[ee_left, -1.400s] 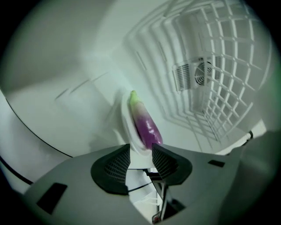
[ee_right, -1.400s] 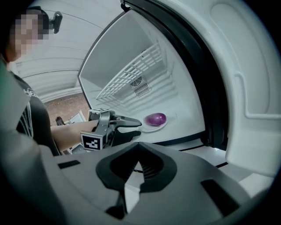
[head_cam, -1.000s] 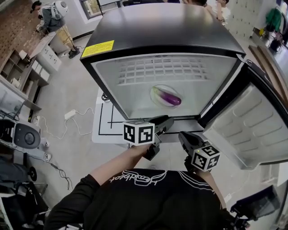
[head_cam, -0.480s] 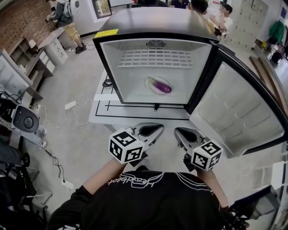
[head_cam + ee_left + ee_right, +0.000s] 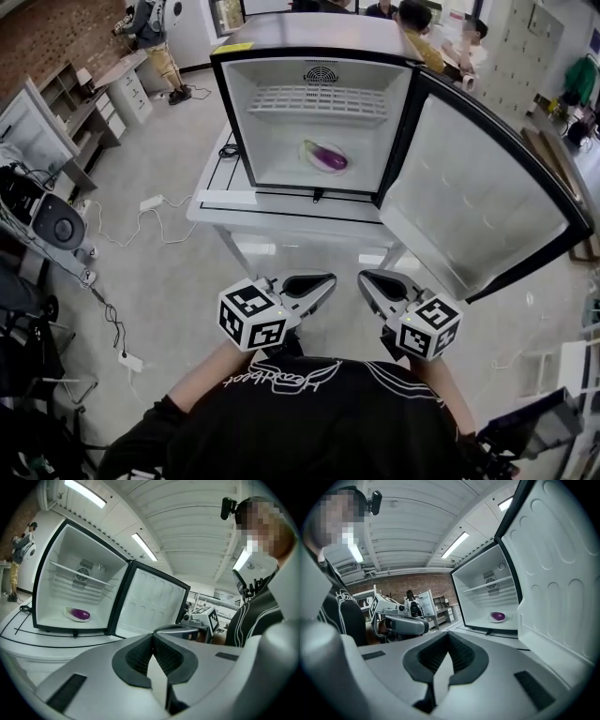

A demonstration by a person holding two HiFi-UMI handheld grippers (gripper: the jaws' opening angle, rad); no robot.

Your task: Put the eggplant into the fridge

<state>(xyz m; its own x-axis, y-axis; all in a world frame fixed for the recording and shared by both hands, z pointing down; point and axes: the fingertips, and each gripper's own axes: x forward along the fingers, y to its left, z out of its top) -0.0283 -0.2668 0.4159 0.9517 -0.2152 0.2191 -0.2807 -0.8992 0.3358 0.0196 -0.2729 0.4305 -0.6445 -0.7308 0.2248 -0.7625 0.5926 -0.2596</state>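
Eggplant [image 5: 330, 158]: laid on a plate [image 5: 308, 148] inside the fridge [image 5: 267, 141]; placement is judged done.
Left gripper [image 5: 322, 282]: jaws pressed together, empty, as nothing is carried.
Right gripper [image 5: 367, 280]: likewise closed, empty.
Door [image 5: 478, 206]: left wide open.

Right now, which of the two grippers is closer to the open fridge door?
Right. The right gripper hangs below and left of the open fridge door in the head view, near its lower edge. The left gripper lies beyond it, farther from the door.

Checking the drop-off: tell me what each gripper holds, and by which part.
Nothing: the left gripper and right gripper are shut and empty; the eggplant lies in the fridge.
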